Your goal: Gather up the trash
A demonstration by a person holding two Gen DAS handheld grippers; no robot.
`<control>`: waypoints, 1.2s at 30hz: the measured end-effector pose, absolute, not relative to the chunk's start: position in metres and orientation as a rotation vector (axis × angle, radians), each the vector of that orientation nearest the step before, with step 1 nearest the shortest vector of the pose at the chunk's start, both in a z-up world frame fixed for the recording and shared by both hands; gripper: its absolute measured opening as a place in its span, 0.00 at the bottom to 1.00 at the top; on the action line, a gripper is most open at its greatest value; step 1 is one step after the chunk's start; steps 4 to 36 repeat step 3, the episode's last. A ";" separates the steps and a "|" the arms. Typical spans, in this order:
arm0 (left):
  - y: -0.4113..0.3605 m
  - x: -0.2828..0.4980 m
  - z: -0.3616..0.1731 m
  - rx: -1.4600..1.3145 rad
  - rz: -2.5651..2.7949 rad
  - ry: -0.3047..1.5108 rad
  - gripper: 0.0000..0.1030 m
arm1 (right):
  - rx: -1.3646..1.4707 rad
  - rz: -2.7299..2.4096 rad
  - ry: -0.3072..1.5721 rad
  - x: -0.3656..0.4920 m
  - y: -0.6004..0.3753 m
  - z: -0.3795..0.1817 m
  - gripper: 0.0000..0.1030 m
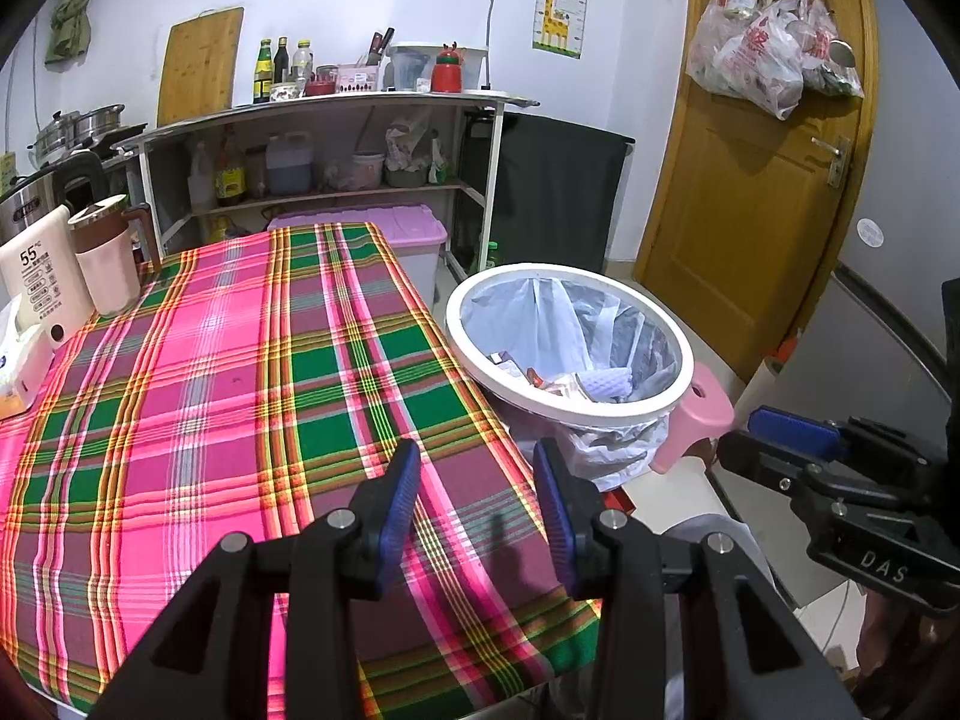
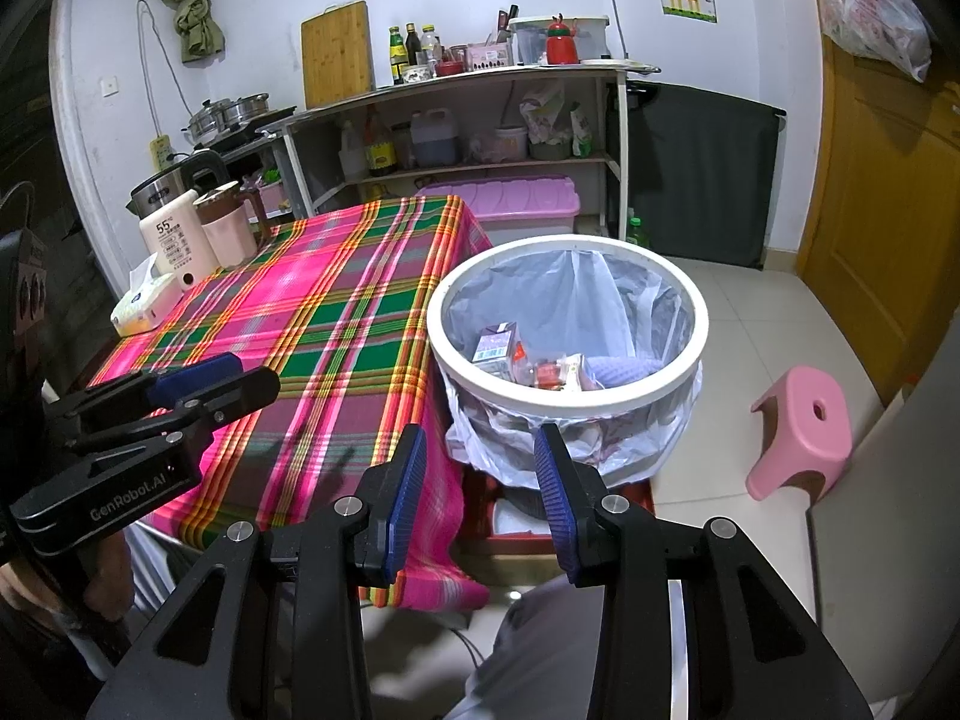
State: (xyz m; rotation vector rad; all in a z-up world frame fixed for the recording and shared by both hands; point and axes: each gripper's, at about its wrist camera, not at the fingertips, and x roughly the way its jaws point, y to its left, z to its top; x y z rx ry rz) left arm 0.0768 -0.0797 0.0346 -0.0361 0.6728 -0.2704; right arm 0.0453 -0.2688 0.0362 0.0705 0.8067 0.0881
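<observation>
A white round trash bin (image 1: 672, 408) lined with a clear plastic bag stands right of the table; in the right wrist view its rim (image 2: 576, 399) is just ahead. Several wrappers and a small carton (image 2: 495, 348) lie inside it, also seen in the left wrist view (image 1: 576, 384). My left gripper (image 1: 477, 456) is open and empty above the near right part of the plaid tablecloth (image 1: 240, 396). My right gripper (image 2: 480, 441) is open and empty, just in front of the bin, beside the table edge. Each gripper shows in the other's view (image 1: 774, 438) (image 2: 204, 375).
On the table's far left stand a white kettle (image 2: 174, 237), a pink cup (image 2: 225, 228) and a tissue pack (image 2: 141, 306). A pink stool (image 2: 804, 426) stands on the floor right of the bin. A purple-lidded box (image 2: 510, 198), shelves (image 2: 456, 120) and a wooden door (image 1: 762, 168) lie beyond.
</observation>
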 end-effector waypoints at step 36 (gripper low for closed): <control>-0.080 0.077 0.035 -0.035 -0.268 0.672 0.40 | 0.071 0.088 0.807 0.046 -0.269 0.037 0.38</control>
